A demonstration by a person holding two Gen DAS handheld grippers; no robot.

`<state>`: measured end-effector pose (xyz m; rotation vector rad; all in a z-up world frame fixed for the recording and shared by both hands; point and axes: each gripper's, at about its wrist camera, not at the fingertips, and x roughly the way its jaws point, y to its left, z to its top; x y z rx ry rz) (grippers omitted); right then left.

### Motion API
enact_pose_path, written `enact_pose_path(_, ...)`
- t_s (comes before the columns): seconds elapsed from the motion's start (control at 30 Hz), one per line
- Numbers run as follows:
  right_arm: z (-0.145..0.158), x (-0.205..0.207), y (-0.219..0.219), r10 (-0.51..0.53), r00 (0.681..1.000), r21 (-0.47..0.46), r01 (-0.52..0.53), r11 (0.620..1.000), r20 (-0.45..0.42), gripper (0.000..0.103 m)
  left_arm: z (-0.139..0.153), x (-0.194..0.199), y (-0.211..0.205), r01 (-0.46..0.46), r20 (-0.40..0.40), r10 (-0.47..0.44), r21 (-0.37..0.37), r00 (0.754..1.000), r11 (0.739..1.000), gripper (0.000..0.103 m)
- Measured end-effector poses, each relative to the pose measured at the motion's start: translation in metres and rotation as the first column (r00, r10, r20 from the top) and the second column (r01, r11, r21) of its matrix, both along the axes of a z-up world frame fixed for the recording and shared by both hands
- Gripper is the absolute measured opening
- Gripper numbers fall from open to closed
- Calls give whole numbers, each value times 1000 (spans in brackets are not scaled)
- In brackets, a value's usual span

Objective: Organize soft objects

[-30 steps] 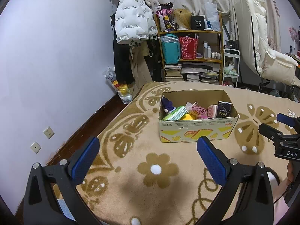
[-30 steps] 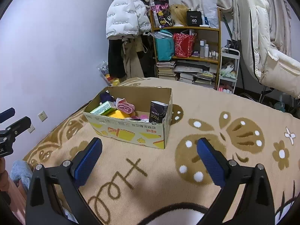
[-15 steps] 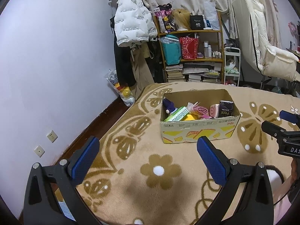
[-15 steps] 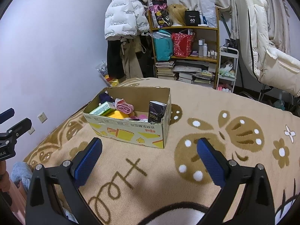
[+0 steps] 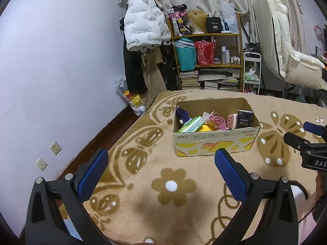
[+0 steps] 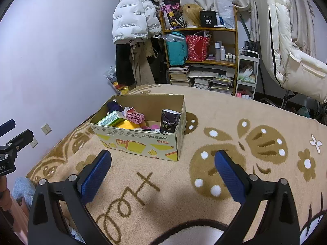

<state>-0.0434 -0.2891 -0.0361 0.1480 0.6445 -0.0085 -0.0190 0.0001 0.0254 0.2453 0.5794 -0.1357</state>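
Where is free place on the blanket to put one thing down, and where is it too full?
Free: the blanket between the cardboard box and both open tongs, left and right, and the patterned stretch right of the box. Inside the box, only a small bare gap by the black pack. Crowded: the box's left half, piled with soft items.

Tan blanket (image 5: 143,214) with brown flowers and butterflies, white dots. Cardboard box (image 5: 214,143), yellow-and-red print on front. Inside: green pack (image 5: 192,124), pink bundle (image 5: 216,120), black carton (image 5: 244,119). Blue pads on black fingers (image 6: 96,175). White puffer jacket (image 5: 143,24), upper centre.
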Motion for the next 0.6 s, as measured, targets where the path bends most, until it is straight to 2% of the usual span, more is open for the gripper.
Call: enact_pose_path(0.6, 0, 0, 0, 0, 1000, 0, 0, 1000, 0, 103, 0, -1, -3, 5, -5, -5, 1, 1000, 1000, 103)
